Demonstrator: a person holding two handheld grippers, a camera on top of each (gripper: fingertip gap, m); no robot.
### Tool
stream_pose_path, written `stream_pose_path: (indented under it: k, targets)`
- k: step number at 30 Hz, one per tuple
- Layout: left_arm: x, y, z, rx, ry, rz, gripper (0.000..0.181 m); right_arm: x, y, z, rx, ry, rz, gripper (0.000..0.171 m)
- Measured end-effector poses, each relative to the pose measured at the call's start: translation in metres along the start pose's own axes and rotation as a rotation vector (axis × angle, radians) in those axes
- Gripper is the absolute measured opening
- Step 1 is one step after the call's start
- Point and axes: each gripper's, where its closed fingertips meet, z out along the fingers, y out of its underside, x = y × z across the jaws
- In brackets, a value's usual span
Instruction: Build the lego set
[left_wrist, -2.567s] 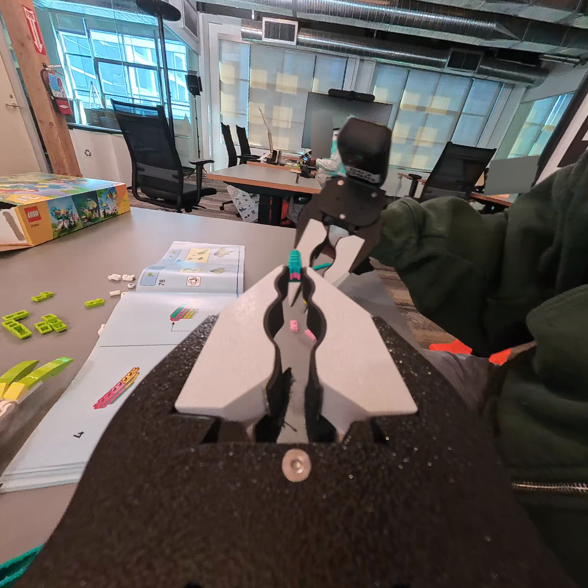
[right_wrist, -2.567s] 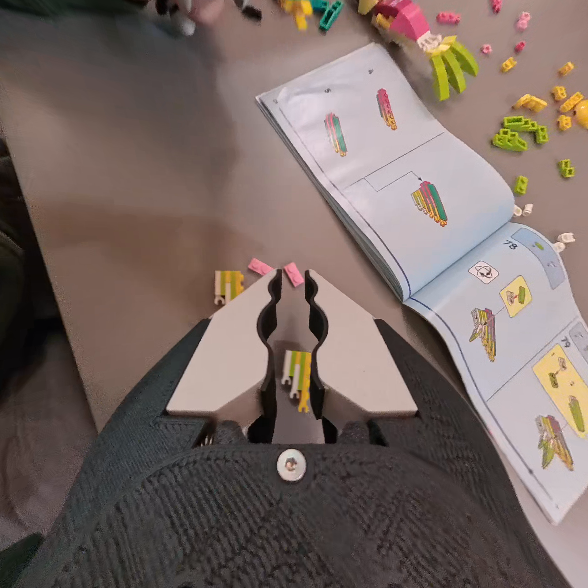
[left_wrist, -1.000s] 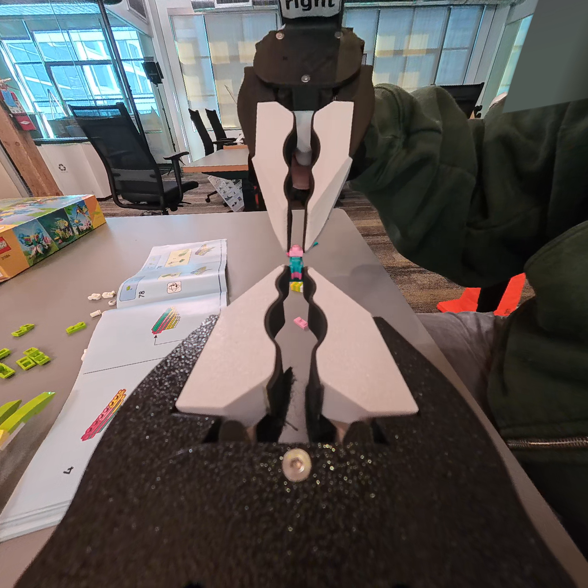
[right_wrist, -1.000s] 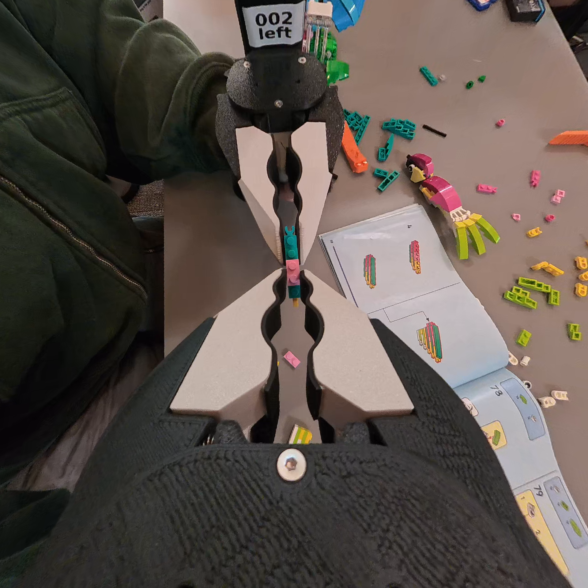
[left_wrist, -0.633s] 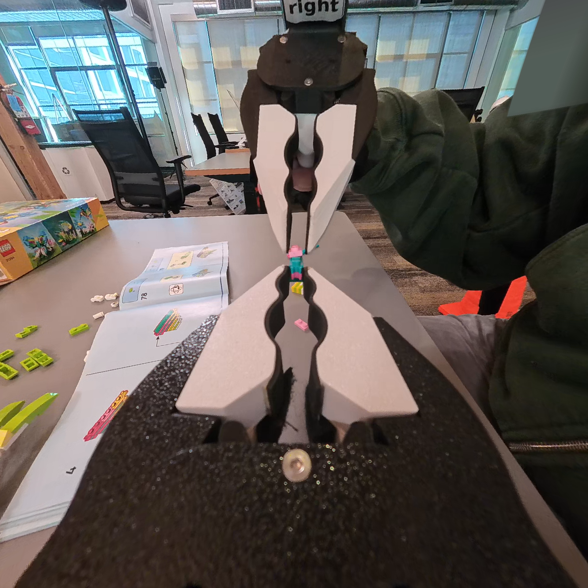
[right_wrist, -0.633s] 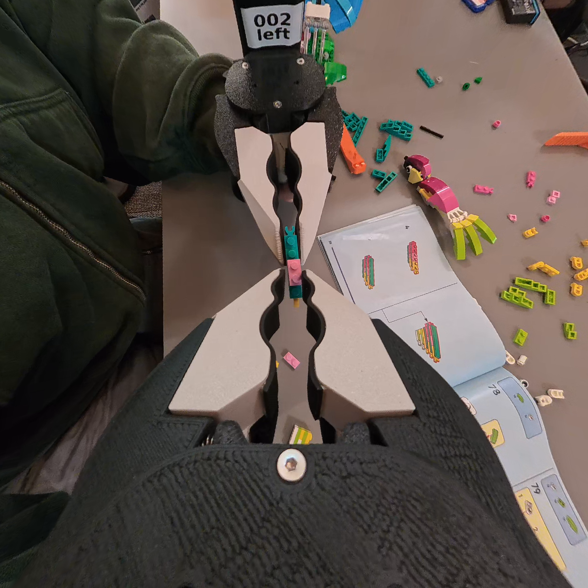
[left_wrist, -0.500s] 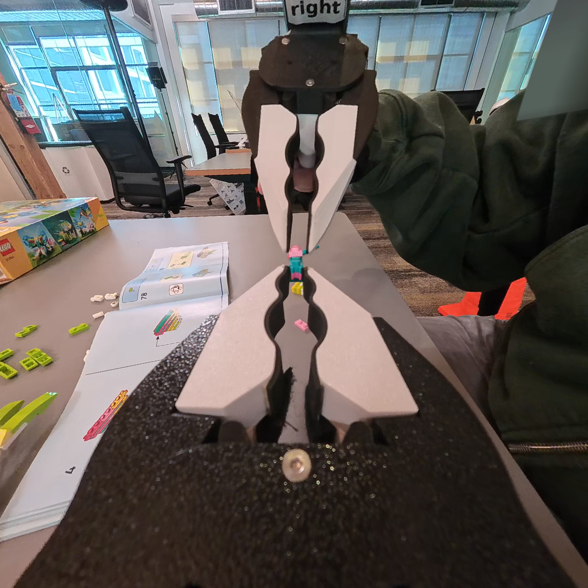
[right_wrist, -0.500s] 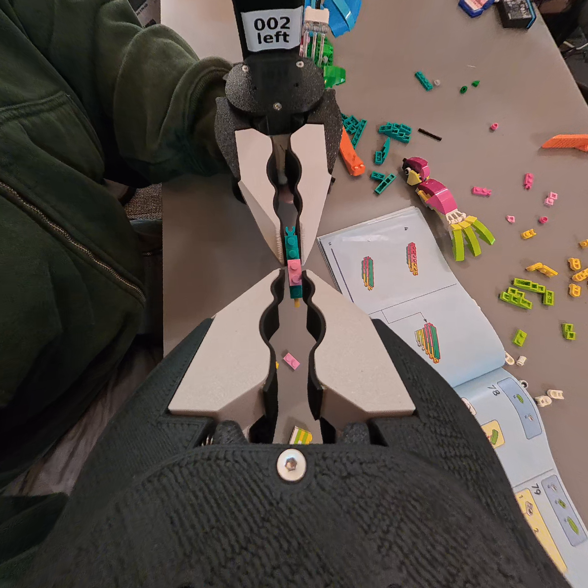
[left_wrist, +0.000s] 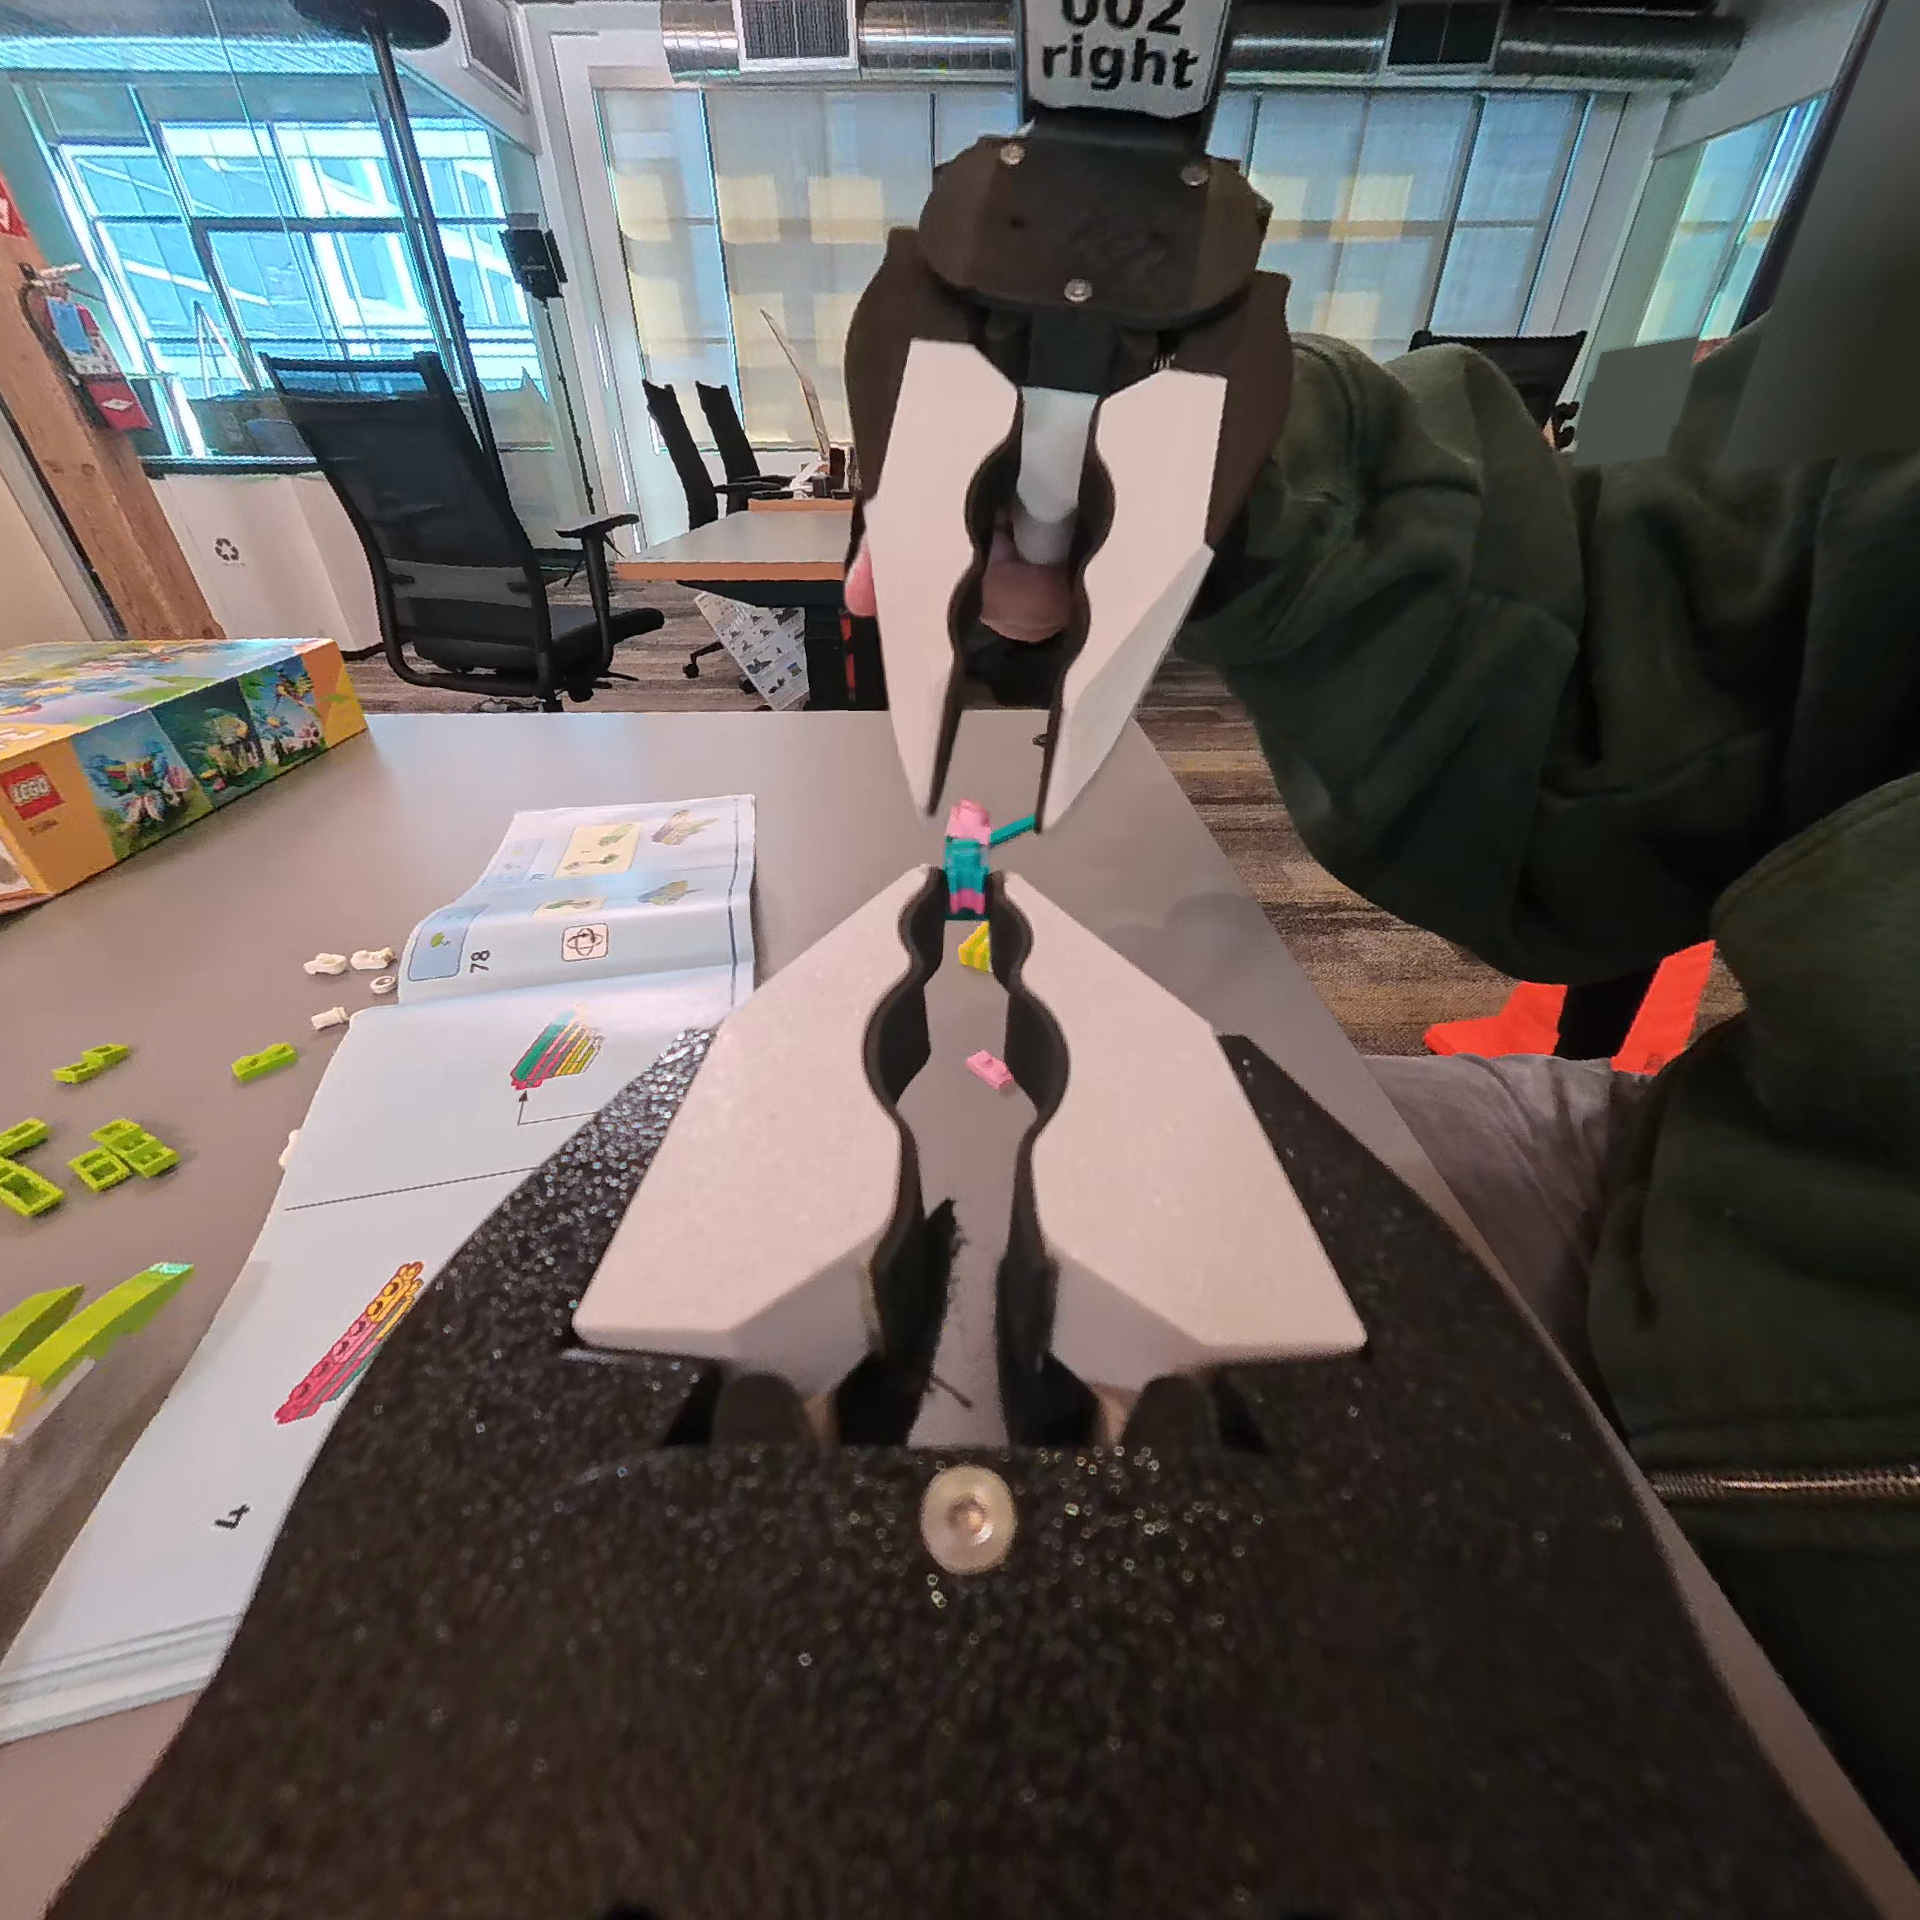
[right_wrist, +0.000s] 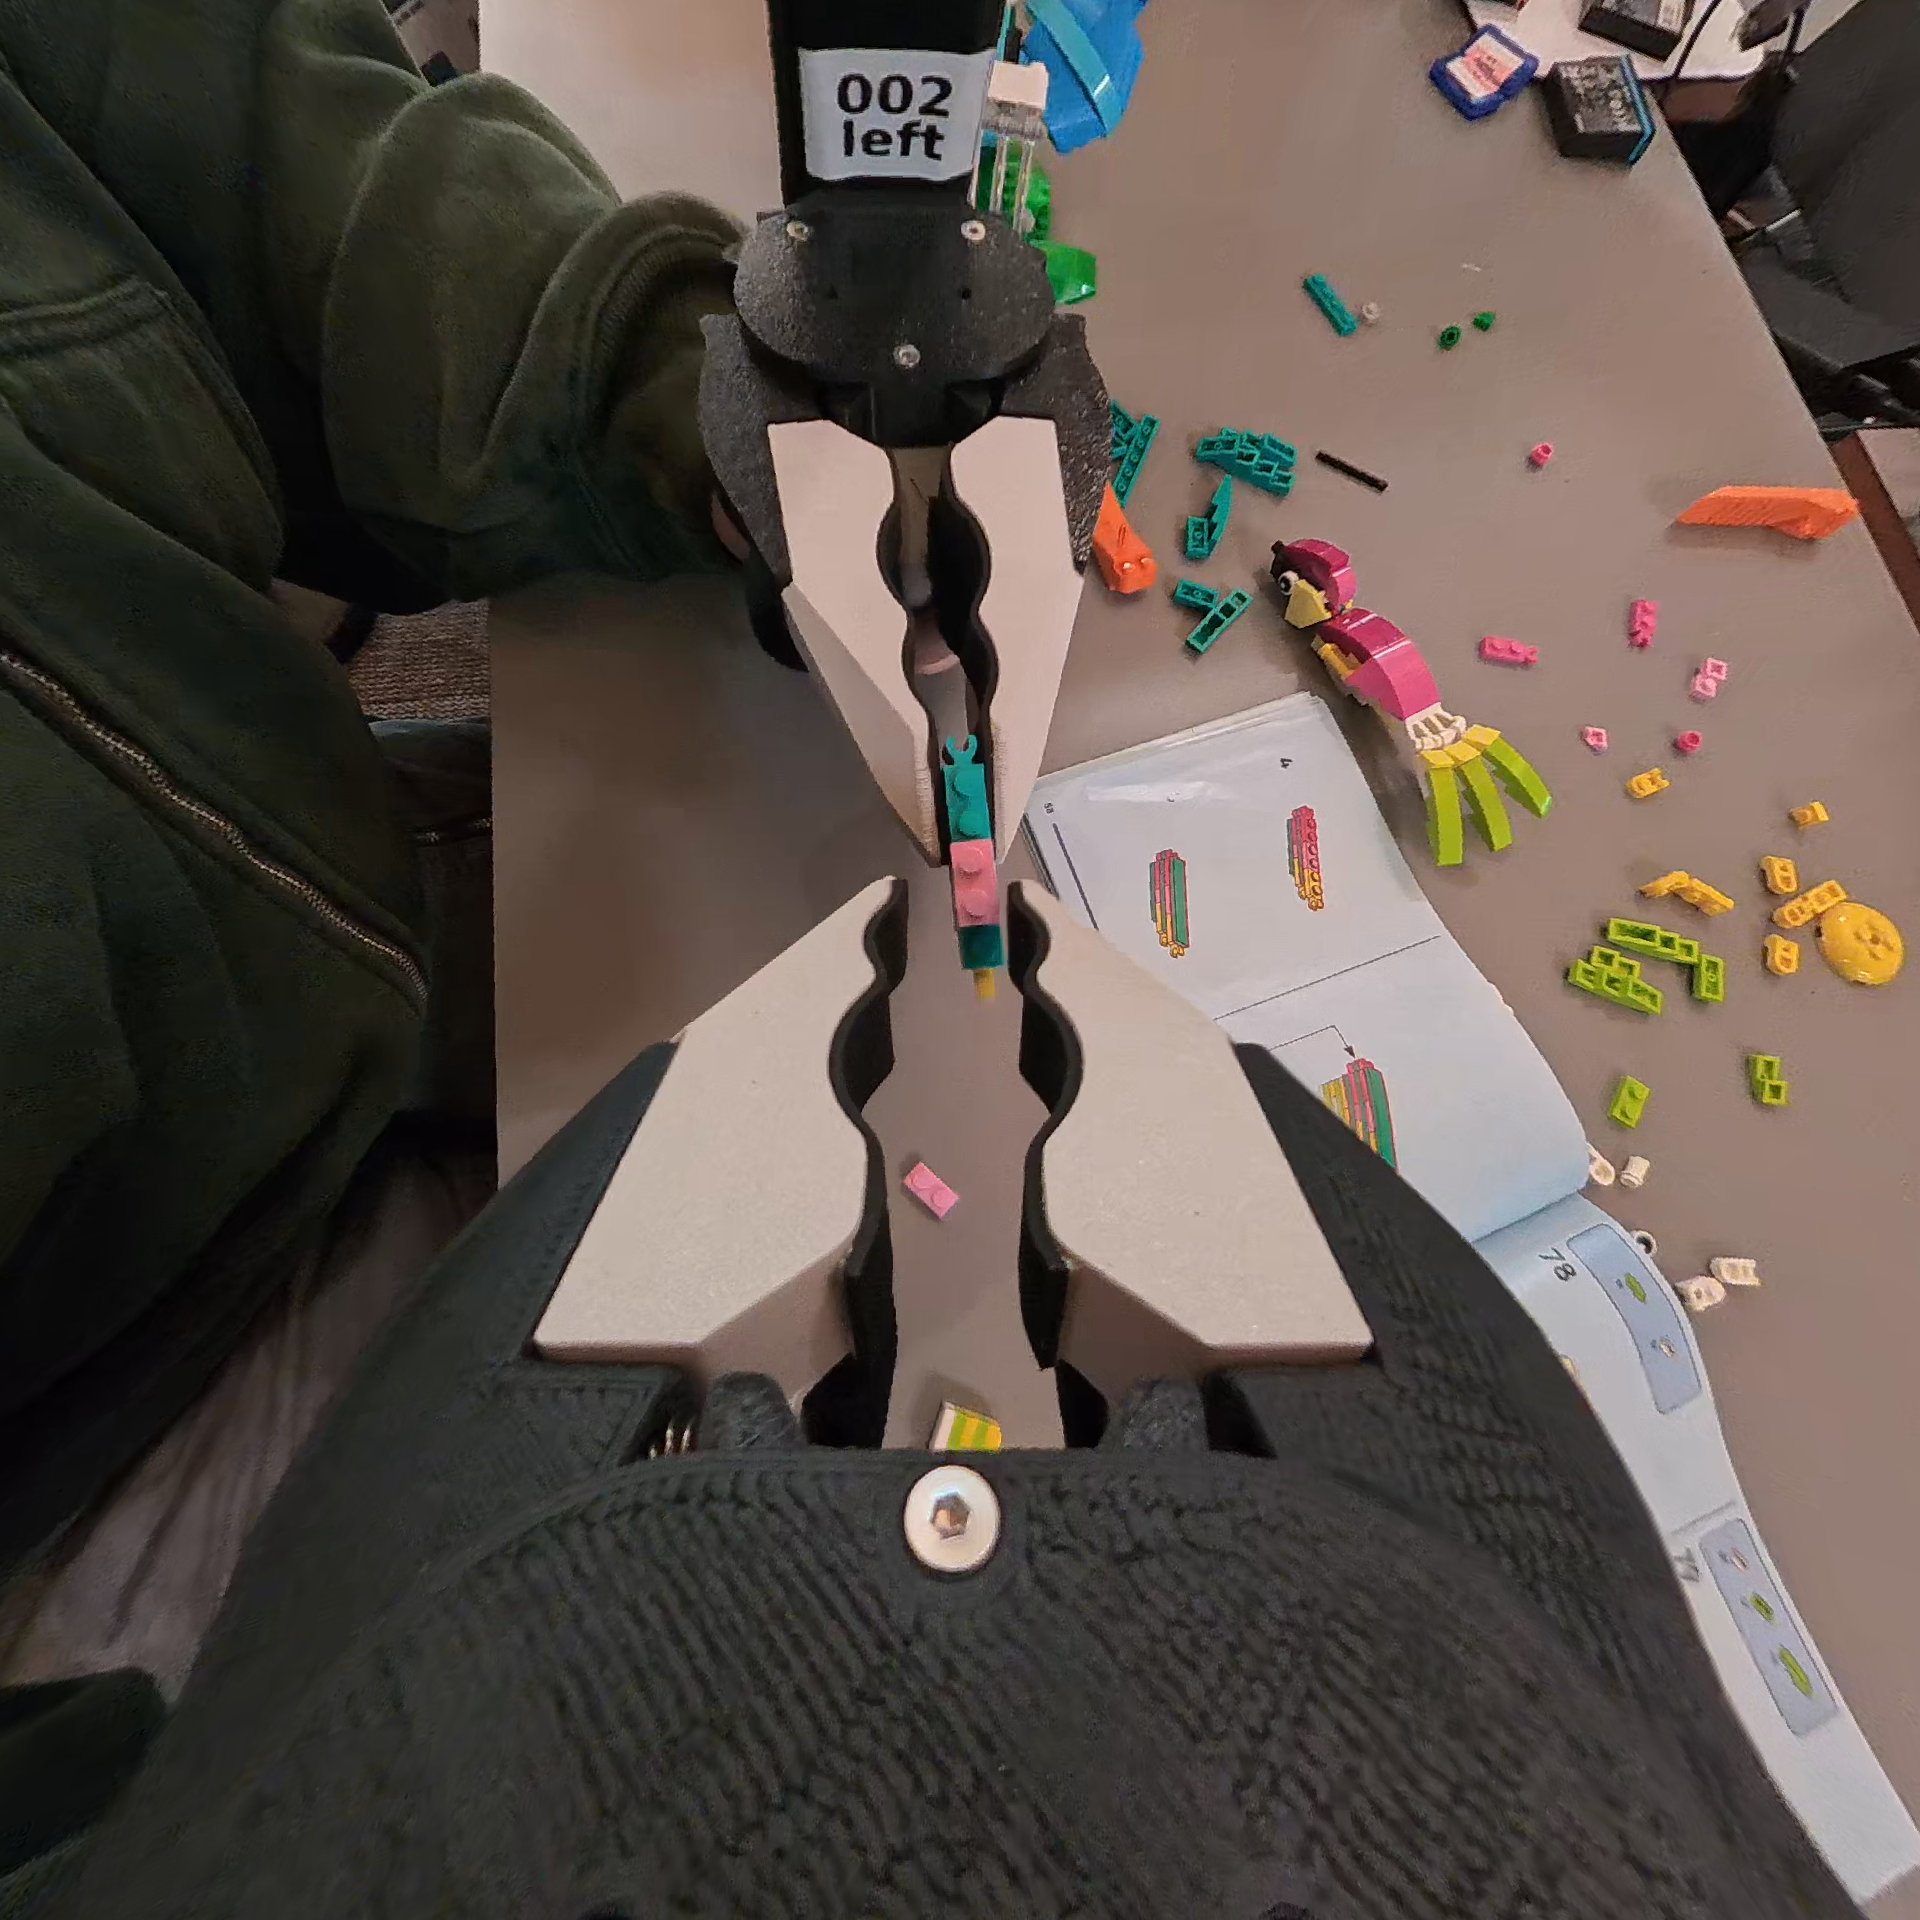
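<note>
White printed labels sit on the bodies of both tools; the open pale-blue instruction booklet (right_wrist: 1340, 935) and the yellow-edged cardboard set box (left_wrist: 156, 748) also carry print.

The narrow teal-and-pink brick strip (right_wrist: 971, 873) is held above the grey counter (right_wrist: 644, 831), its long axis running along the line between the two tools, the forked teal end toward the left tool and a small yellow tip toward the right.

Left tongs (left_wrist: 964, 883): clamped on the strip's teal end, tips pointing at the opposing tool.

Right tongs (right_wrist: 954, 899): apart, one tip on each side of the strip, with visible gaps in the right wrist view. Both tools face each other tip to tip, each gripped by a hand in a dark green sleeve (right_wrist: 468, 343).

A loose pink plate (right_wrist: 930, 1190) lies on the counter beneath. An assembled pink bird model (right_wrist: 1392, 675) lies beyond the booklet among scattered bricks.
</note>
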Motion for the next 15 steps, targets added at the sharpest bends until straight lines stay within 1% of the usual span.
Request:
stream_pose_path:
  k: [3, 5, 8, 10, 11, 13, 15]
  targets:
    - [-0.003, 0.001, 0.0, -0.005, -0.015, -0.005, 0.006, 0.003, -0.003, -0.002, 0.011, 0.034, -0.014, 0.021]
    - [-0.006, 0.001, -0.001, -0.001, -0.029, -0.019, 0.006, 0.007, -0.008, -0.004, 0.036, 0.101, -0.06, 0.028]
    - [-0.013, 0.0, -0.004, 0.009, -0.058, -0.053, 0.006, 0.018, -0.016, -0.004, 0.055, 0.341, -0.267, 0.038]
    - [-0.017, -0.002, -0.006, 0.024, -0.07, -0.078, 0.006, 0.023, -0.021, -0.004, 0.031, 0.56, -0.474, 0.044]
    - [-0.019, -0.002, -0.007, 0.028, -0.077, -0.088, 0.006, 0.022, -0.022, -0.002, 0.001, 0.643, -0.567, 0.047]
    - [-0.02, -0.003, -0.008, 0.044, -0.079, -0.111, 0.006, 0.019, -0.018, 0.007, -0.073, 0.74, -0.68, 0.051]
    - [-0.021, -0.005, -0.009, 0.054, -0.081, -0.121, 0.006, 0.018, -0.015, 0.015, -0.107, 0.803, -0.725, 0.05]
